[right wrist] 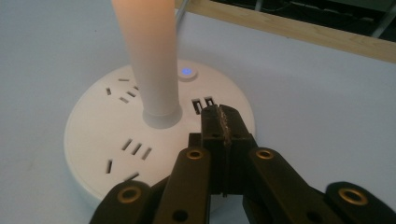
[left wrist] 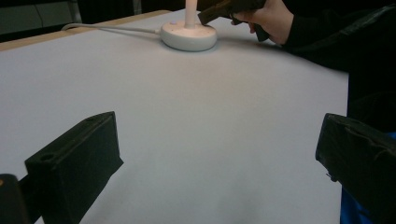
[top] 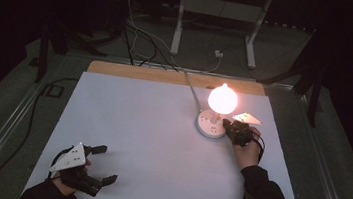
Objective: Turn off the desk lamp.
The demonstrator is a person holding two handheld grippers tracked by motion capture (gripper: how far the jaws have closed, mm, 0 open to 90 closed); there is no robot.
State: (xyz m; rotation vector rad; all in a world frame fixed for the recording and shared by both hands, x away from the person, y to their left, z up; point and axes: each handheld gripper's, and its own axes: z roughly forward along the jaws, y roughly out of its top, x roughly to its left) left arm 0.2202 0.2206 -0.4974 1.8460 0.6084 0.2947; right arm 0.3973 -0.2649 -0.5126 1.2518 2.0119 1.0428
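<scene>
A flat, pale grey-white rectangular board (top: pixel 151 127) is lying as the working surface on a table whose bare wooden strip (top: pixel 132 71) is showing along the far edge; the room around it is sitting in near darkness, with grey floor, loose dark cables (top: pixel 135 44) trailing beyond the far edge and a white metal frame on two legs (top: pixel 219 14) standing farther back; near the surface's far right corner a round white power-socket base (top: pixel 210 124) is resting, its slots and a small blue indicator light (right wrist: pixel 187 72) showing in the right gripper view, and a glowing orange-white globe lamp (top: pixel 223 99) is rising from its centre on a pale stem (right wrist: pixel 149 56); a white cord (top: pixel 192 94) is running from the base toward the far edge; the right gripper (right wrist: pixel 222 122), black and two-jawed, is hovering just over the base's right side beside the stem, its jaws pressed together with nothing between them, a hand (top: pixel 248 150) in a dark sleeve holding it; the left gripper (top: pixel 102 162) is sitting near the surface's near left corner, well apart from the lamp, its jaws spread wide and holding nothing.
</scene>
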